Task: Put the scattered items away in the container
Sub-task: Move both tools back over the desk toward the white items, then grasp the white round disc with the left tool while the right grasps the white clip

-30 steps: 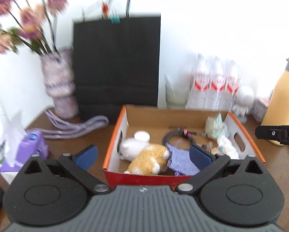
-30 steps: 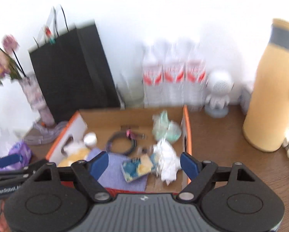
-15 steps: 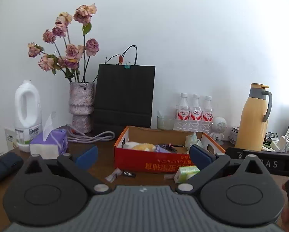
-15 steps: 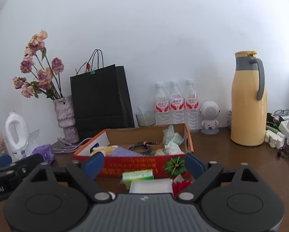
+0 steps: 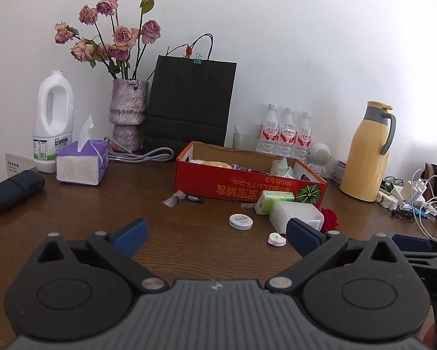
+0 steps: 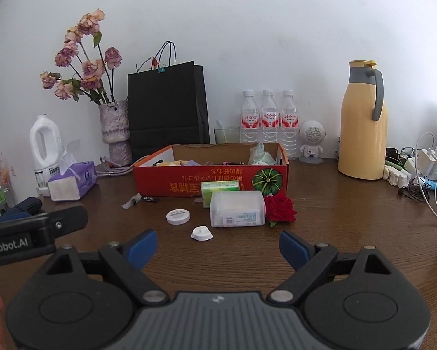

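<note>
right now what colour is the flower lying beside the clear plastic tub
Red flower, clearest in the right wrist view.

A dark wooden table [image 6: 349, 218] fills the lower half of the frame, with a red cardboard box [image 6: 209, 179] at centre. Before the box lie a translucent plastic container [image 6: 237, 208], a green packet [image 6: 221, 189], a red rose [image 6: 280, 208], a round white disc [image 6: 177, 216], a small white cap [image 6: 201, 233] and what may be a battery [image 6: 149, 199]. A purple tissue pack [image 6: 72, 180] sits at left and a yellow jug [image 6: 362, 134] at right.

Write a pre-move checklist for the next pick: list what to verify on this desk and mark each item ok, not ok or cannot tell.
1. Right gripper jaws open, nothing between them: ok.
2. Left gripper jaws open, nothing between them: ok.
3. Red box has room left: cannot tell, interior mostly hidden.
4. White plastic case reachable, nothing on top: ok.
5. Red rose apart from the case: not ok, it sits against it.
6. Small white cap lies free: ok.
</note>
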Demonstrator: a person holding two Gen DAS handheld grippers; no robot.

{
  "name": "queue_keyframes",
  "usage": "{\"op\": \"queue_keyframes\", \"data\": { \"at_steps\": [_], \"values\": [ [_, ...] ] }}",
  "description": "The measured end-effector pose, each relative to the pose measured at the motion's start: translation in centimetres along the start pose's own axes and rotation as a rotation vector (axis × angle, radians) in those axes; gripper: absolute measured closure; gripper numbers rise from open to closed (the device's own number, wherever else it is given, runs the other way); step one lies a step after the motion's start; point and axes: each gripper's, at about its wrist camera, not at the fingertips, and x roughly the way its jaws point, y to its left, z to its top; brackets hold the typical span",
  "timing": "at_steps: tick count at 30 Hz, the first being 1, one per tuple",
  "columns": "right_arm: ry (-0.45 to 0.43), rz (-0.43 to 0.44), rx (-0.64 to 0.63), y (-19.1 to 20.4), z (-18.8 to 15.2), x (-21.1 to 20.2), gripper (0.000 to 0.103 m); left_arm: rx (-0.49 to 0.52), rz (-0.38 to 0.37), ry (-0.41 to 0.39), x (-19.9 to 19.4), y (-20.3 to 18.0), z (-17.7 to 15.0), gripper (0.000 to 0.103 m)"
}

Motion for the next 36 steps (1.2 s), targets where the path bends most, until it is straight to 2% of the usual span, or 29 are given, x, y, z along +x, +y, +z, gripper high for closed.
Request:
{"op": "queue_keyframes", "data": {
  "at_steps": [12, 21, 25, 27, 32, 33, 35, 36],
  "values": [
    [0.000, 0.006, -0.040, 1.4, 0.5, -0.1, 0.012, -0.051, 0.009, 0.044, 0.4, 1.7, -0.2, 0.000],
    [0.001, -0.047, -0.039, 0.7, 0.5, 0.4, 0.012, -0.058, 0.019, 0.083, 1.8, 3.1, -0.3, 0.000],
    [0.049, -0.045, -0.050, 0.1, 0.2, 2.5, 0.013, -0.032, 0.001, 0.138, 4.2, 3.7, 0.2, 0.000],
    [0.110, -0.018, -0.051, -0.2, 0.3, 4.6, 0.014, -0.016, -0.028, 0.165, 5.6, 3.9, 0.5, 0.000],
    [0.194, 0.072, -0.075, 0.5, 1.1, 11.1, 0.032, 0.061, -0.047, 0.179, 9.1, 3.9, 1.8, 0.000],
    [0.210, 0.080, -0.078, 0.7, 1.3, 12.4, 0.035, 0.072, -0.063, 0.186, 9.9, 3.9, 2.1, 0.001],
    [0.245, 0.094, -0.079, 1.0, 1.8, 14.8, 0.048, 0.097, -0.111, 0.220, 11.7, 3.8, 2.6, 0.004],
    [0.261, 0.098, -0.081, 1.2, 2.0, 15.8, 0.048, 0.107, -0.130, 0.236, 12.5, 3.7, 2.8, 0.006]
  ]
}}
